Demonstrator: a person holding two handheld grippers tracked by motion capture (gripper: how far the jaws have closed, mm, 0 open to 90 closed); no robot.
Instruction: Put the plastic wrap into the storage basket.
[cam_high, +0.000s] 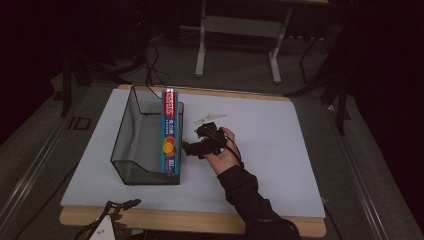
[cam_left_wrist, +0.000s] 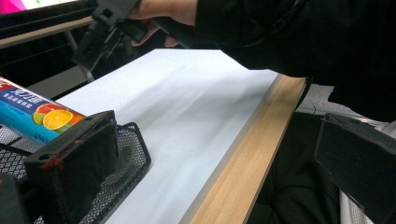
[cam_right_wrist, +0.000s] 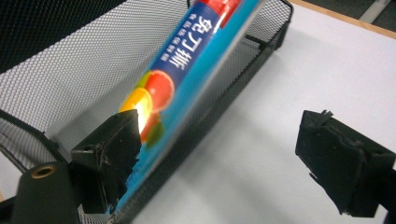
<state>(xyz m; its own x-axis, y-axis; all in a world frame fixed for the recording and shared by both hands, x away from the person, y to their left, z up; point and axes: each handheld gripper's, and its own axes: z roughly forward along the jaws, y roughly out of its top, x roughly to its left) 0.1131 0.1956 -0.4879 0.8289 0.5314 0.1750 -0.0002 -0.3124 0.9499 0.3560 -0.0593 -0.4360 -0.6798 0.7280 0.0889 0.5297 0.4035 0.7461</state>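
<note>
A long blue box (cam_high: 170, 132) with an orange-fruit picture leans on the right rim inside a black mesh basket (cam_high: 123, 131). My right gripper (cam_high: 188, 148) is held just right of the basket, pointing at the box, with its jaws wide open and nothing between them. In the right gripper view the box (cam_right_wrist: 196, 60) slants across the mesh basket (cam_right_wrist: 70, 70), close behind the left jaw of the right gripper (cam_right_wrist: 224, 163). My left gripper (cam_high: 131, 204) stands open at the table's front left edge. The left gripper view shows the left gripper (cam_left_wrist: 215, 177), the box (cam_left_wrist: 42, 116) and the right gripper (cam_left_wrist: 105, 32).
The basket stands on a white board (cam_high: 260, 150) that covers a wooden table (cam_high: 200, 220). A person's dark sleeve (cam_high: 245, 195) reaches in from the front. Behind the table are metal desk legs (cam_high: 200, 45) and cables (cam_high: 152, 65) on the floor.
</note>
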